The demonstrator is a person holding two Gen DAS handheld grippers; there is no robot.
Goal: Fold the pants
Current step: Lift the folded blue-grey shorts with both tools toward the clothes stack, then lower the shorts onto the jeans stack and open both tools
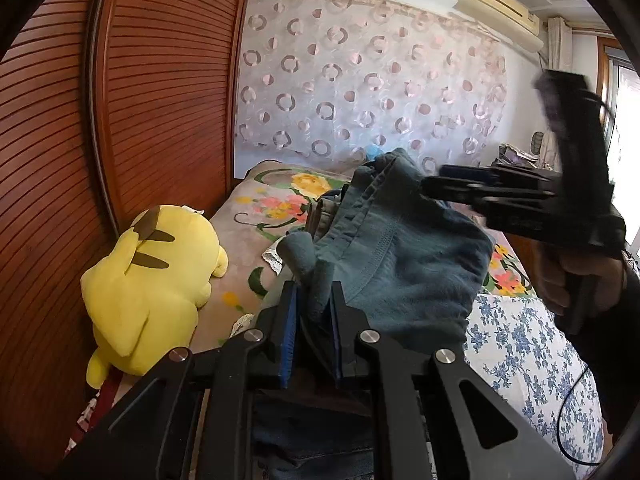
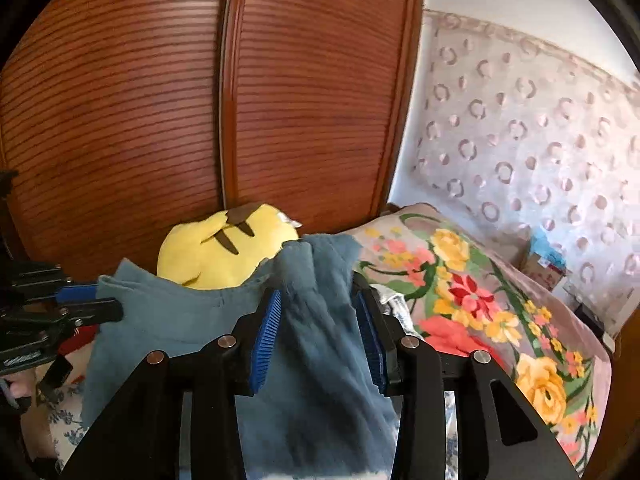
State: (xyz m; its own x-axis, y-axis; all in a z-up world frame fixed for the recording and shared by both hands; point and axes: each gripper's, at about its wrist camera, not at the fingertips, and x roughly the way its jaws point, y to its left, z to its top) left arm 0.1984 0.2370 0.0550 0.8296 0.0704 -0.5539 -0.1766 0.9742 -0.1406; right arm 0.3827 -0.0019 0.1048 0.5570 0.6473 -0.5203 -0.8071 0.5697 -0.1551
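Teal pants (image 1: 400, 256) hang bunched above the bed between both grippers. At the bottom of the left wrist view my left gripper (image 1: 314, 292) is shut on a pinched-up fold of the teal cloth. My right gripper (image 1: 436, 184) reaches in from the right at the far corner of the pants, with a hand (image 1: 576, 276) on its handle. In the right wrist view the pants (image 2: 320, 380) lie between the blue pads (image 2: 266, 336) of the right gripper (image 2: 316, 300), whose jaws stand apart and do not pinch the cloth. The left gripper (image 2: 108, 304) grips the left edge of the pants.
A yellow plush toy (image 1: 148, 280) lies against the slatted wooden wardrobe (image 1: 160, 80) on the left. A floral blanket (image 2: 480, 300) covers the bed, with a blue-flowered white sheet (image 1: 520, 352) at the near right. A patterned curtain (image 1: 360, 80) hangs behind.
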